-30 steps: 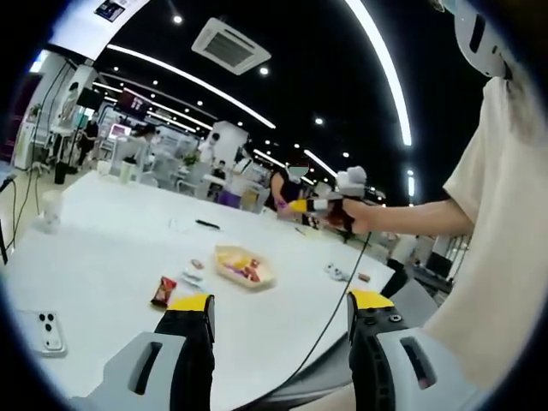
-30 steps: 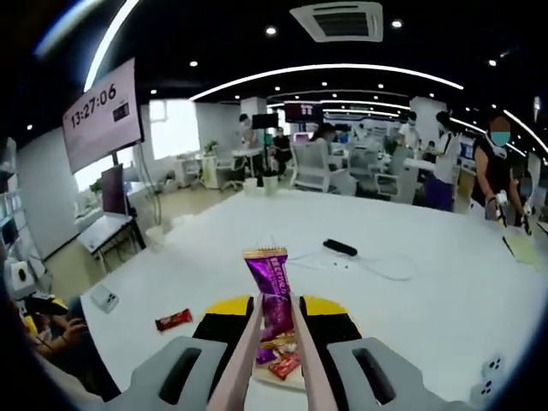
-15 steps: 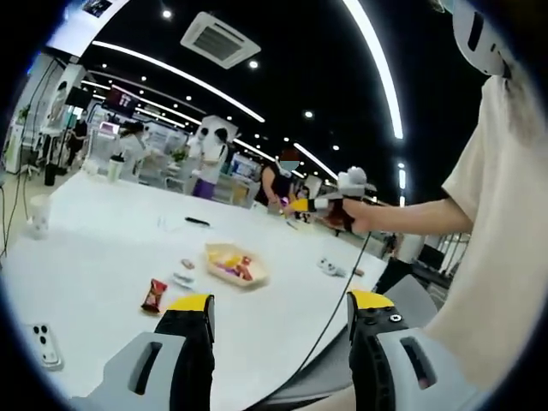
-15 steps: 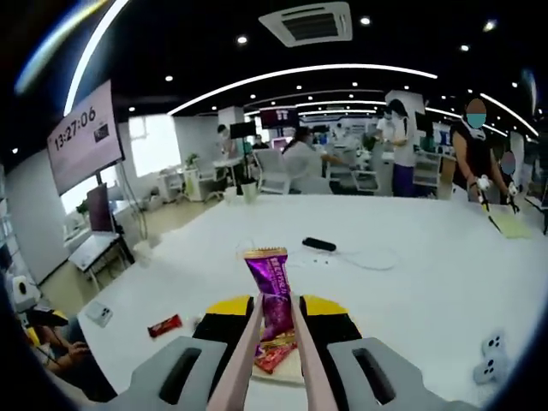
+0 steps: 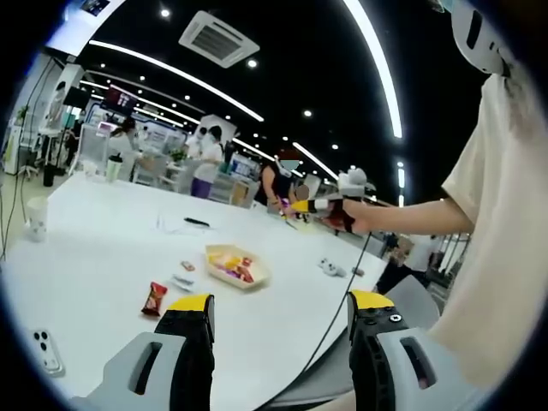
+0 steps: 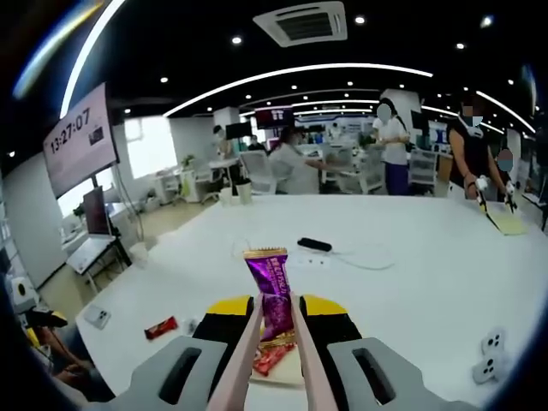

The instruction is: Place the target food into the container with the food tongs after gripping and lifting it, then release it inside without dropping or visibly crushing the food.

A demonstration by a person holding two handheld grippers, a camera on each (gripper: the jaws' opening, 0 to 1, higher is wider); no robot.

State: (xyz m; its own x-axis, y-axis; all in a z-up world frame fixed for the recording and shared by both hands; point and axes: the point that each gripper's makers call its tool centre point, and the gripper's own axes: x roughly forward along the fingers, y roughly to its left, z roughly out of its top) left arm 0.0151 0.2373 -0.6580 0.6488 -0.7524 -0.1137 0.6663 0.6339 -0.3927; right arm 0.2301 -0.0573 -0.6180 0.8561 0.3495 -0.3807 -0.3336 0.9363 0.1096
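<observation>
My right gripper is shut on a pair of pale pink food tongs. The tongs pinch an upright purple snack packet, held in the air above the table. Just below it lies a shallow yellow container with a red packet inside. In the left gripper view the same container sits mid-table with several snacks in it. The right gripper hangs high above and to the right of it in a person's hand. My left gripper is open with nothing in it, near the table's front edge.
On the white table lie a red snack packet, a smaller packet, a phone, a cup, a black bar and a white controller. A cable hangs from the right gripper. People stand behind.
Both views have drifted a little with the hands. The purple packet stays pinched in the tongs at about the same height above the container. The left gripper remains open.
</observation>
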